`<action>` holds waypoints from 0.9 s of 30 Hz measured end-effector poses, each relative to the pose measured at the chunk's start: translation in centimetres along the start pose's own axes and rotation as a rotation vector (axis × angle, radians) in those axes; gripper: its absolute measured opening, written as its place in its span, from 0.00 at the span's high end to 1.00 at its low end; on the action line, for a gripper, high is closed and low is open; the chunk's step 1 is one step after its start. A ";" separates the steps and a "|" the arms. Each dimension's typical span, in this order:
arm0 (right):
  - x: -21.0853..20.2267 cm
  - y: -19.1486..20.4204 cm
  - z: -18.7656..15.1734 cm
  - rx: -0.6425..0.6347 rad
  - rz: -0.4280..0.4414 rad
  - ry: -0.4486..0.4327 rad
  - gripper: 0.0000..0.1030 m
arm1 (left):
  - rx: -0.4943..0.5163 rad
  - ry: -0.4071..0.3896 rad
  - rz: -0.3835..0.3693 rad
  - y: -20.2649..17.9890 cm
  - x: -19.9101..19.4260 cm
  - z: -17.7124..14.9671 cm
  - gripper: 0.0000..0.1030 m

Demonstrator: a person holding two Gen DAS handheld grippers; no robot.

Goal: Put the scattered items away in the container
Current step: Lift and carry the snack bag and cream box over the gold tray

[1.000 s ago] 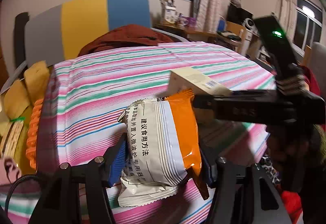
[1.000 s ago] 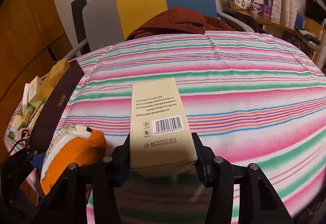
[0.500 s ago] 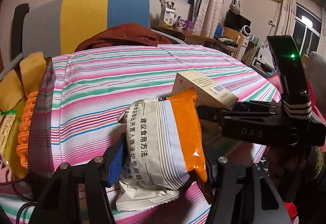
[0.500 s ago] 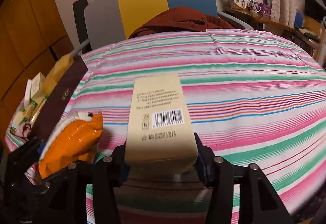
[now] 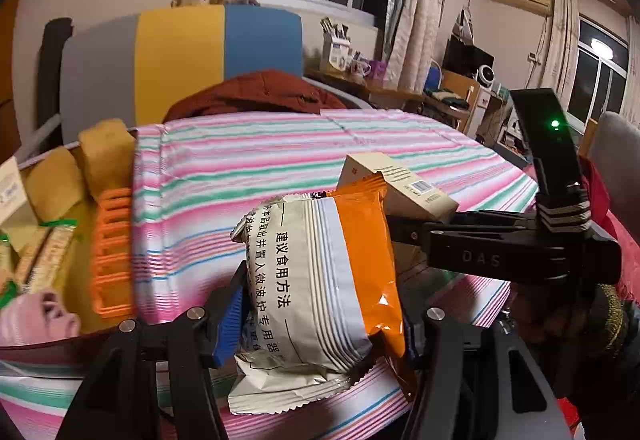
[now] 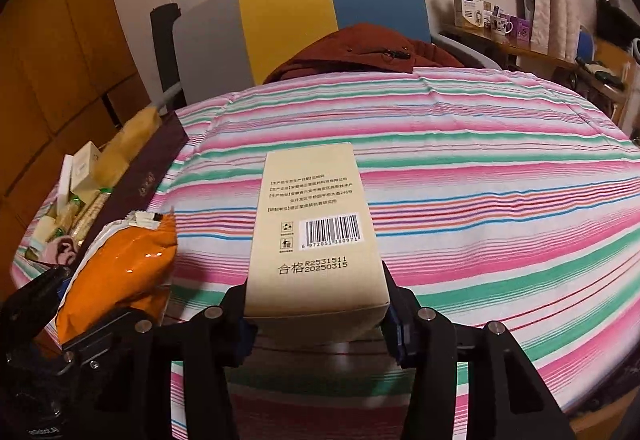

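Left wrist: left claw (image 5: 320,316) clamped on snack packet (image 5: 320,280), held above striped desk (image 5: 240,167). Right claw (image 6: 316,312) clamped on barcoded carton (image 6: 316,232). Orange basket (image 5: 112,252) at far left.

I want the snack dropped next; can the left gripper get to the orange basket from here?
Probably yes: the orange basket sits just left of the left gripper, which holds the snack packet, with nothing between.

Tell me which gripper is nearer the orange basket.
Left. The left gripper, holding the snack packet, is just right of the orange basket; the right gripper, holding the box, is farther right.
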State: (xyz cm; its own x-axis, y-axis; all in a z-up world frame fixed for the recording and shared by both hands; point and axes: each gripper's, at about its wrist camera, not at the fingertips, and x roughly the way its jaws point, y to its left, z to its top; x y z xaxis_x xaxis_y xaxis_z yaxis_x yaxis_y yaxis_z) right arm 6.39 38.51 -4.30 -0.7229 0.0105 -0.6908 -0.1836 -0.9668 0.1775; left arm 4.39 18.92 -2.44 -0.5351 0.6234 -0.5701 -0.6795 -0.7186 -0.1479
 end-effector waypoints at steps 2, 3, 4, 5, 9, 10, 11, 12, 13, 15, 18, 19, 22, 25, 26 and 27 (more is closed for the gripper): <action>-0.2 0.7 0.3 -0.007 0.018 -0.009 0.50 | -0.001 -0.023 0.011 0.3 -1.0 0.2 0.40; -0.2 1.2 0.5 -0.016 0.025 -0.013 0.50 | -0.005 -0.037 0.017 0.6 -1.6 0.3 0.40; -0.2 1.6 0.7 -0.024 0.032 -0.014 0.50 | -0.009 -0.047 0.023 0.8 -2.0 0.4 0.40; -0.2 2.2 0.9 -0.032 0.041 -0.016 0.50 | -0.013 -0.056 0.029 1.0 -2.5 0.4 0.40; 0.1 4.5 1.3 -0.065 0.079 -0.017 0.50 | -0.042 -0.088 0.064 2.6 -4.3 0.6 0.40; 0.2 5.2 1.5 -0.074 0.089 -0.018 0.50 | -0.050 -0.098 0.079 3.1 -4.7 0.7 0.40; 0.3 5.9 1.6 -0.084 0.100 -0.019 0.50 | -0.056 -0.106 0.091 3.6 -5.1 0.7 0.40; 0.3 6.6 1.7 -0.093 0.110 -0.021 0.50 | -0.066 -0.113 0.106 4.2 -5.5 0.6 0.40; 0.4 7.2 1.8 -0.102 0.118 -0.023 0.50 | -0.081 -0.119 0.122 4.8 -5.9 0.6 0.40; 0.4 8.6 2.1 -0.121 0.134 -0.027 0.50 | -0.108 -0.130 0.151 6.2 -6.5 0.6 0.40; 0.5 10.6 2.4 -0.147 0.155 -0.035 0.50 | -0.145 -0.145 0.204 8.5 -7.2 0.6 0.40; 0.6 11.1 2.6 -0.153 0.161 -0.036 0.50 | -0.155 -0.148 0.217 9.2 -7.4 0.7 0.40; 0.9 12.8 3.0 -0.170 0.179 -0.039 0.50 | -0.188 -0.156 0.272 11.7 -8.0 0.7 0.40; 1.2 14.3 3.7 -0.175 0.204 -0.040 0.50 | -0.209 -0.146 0.328 13.9 -7.9 0.9 0.40; 1.3 14.8 4.0 -0.177 0.213 -0.040 0.50 | -0.219 -0.140 0.344 14.8 -7.8 0.9 0.40; 1.6 15.3 4.3 -0.178 0.223 -0.039 0.50 | -0.232 -0.133 0.356 15.6 -7.7 0.9 0.40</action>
State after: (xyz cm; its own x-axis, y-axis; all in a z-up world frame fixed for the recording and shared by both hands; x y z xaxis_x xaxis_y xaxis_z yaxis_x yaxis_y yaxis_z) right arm -0.40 24.83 0.34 -0.7582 -0.2010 -0.6203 0.1003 -0.9759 0.1936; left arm -2.54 3.18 0.33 -0.7855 0.3479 -0.5118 -0.3186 -0.9364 -0.1474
